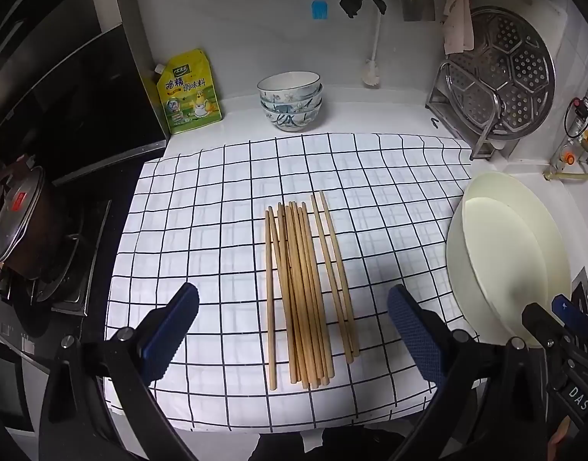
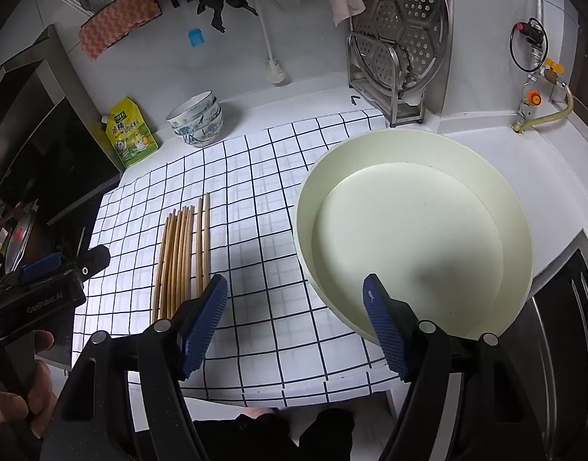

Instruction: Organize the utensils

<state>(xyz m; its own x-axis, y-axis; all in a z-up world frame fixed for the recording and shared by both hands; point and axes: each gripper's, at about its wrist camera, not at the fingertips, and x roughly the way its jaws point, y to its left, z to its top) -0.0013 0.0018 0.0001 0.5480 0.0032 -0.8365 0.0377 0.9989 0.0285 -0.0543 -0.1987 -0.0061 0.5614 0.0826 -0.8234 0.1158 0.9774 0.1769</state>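
Observation:
Several wooden chopsticks (image 1: 301, 292) lie side by side on a white checked cloth (image 1: 217, 211), tips pointing away from me. They also show in the right wrist view (image 2: 182, 257) at the left. My left gripper (image 1: 294, 326) is open and empty, hovering over the near ends of the chopsticks. My right gripper (image 2: 294, 319) is open and empty, over the cloth between the chopsticks and a large cream basin (image 2: 516, 230). The basin stands at the right edge of the cloth and also shows in the left wrist view (image 1: 555, 238).
Stacked blue-patterned bowls (image 1: 290, 100) and a yellow seasoning pouch (image 1: 190, 92) stand at the back. A steamer plate in a metal rack (image 1: 497, 73) is at the back right. A stove with a lidded pot (image 1: 17, 223) is at the left.

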